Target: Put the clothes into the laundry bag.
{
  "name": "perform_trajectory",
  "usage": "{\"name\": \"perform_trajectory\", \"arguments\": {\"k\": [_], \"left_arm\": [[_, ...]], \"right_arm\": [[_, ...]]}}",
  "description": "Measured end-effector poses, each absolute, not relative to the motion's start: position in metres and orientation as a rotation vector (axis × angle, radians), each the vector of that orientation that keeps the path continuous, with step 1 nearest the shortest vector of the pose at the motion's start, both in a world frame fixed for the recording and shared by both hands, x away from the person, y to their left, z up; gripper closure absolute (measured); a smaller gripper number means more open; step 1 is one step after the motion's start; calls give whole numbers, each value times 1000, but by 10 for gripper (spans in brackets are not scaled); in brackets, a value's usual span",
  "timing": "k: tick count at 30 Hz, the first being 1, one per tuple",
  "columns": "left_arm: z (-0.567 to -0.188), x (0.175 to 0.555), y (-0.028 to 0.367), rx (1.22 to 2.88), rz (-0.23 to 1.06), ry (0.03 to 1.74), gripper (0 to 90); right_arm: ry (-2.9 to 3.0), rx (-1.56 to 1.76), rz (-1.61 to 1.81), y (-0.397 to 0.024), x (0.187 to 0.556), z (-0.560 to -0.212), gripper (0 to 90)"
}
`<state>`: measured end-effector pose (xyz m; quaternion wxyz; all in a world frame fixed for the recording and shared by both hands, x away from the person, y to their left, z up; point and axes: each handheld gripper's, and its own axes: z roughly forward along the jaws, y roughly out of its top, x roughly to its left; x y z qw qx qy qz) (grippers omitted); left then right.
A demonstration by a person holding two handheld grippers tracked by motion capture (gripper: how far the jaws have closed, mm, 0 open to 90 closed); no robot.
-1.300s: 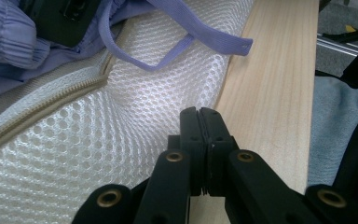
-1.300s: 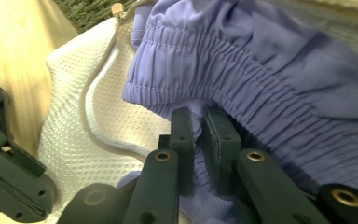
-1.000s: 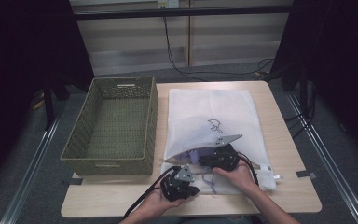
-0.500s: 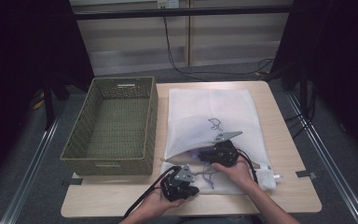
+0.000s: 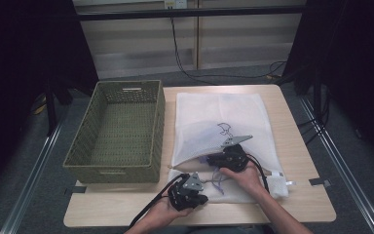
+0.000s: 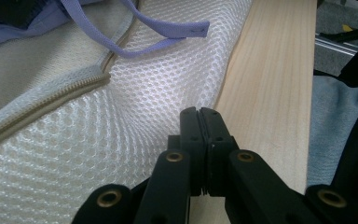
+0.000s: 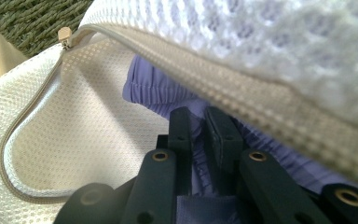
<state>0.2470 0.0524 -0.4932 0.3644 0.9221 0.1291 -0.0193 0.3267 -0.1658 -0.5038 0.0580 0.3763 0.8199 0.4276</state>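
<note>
Both tongs grip garment, bag

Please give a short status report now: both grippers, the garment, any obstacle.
Left gripper shut on the mesh laundry bag near edge. Right gripper shut on the purple garment inside the open zipper. Upper bag flap overhangs the garment.

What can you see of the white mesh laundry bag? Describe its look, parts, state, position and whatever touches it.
The white mesh laundry bag lies flat on the wooden table, right of the green woven basket. It is soft honeycomb netting with a beige zipper along its near end, unzipped and gaping. A purple garment sits in the opening, its strap trailing over the mesh. The right gripper reaches inside, clamping the garment; the left gripper pinches the bag's near edge.
</note>
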Motion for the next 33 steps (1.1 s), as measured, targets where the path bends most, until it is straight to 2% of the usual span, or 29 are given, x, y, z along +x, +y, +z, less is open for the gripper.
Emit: {"name": "perform_trajectory", "arguments": {"k": [9, 19, 33], "left_arm": [[-490, 247, 53, 2410, -45, 320, 891], [-493, 248, 53, 2378, -68, 339, 891], [-492, 249, 53, 2378, -72, 343, 889]], "right_arm": [[2433, 1162, 1271, -161, 330, -504, 799], [2413, 1177, 1253, -160, 337, -503, 785], [2453, 1077, 1425, -180, 312, -473, 669]]}}
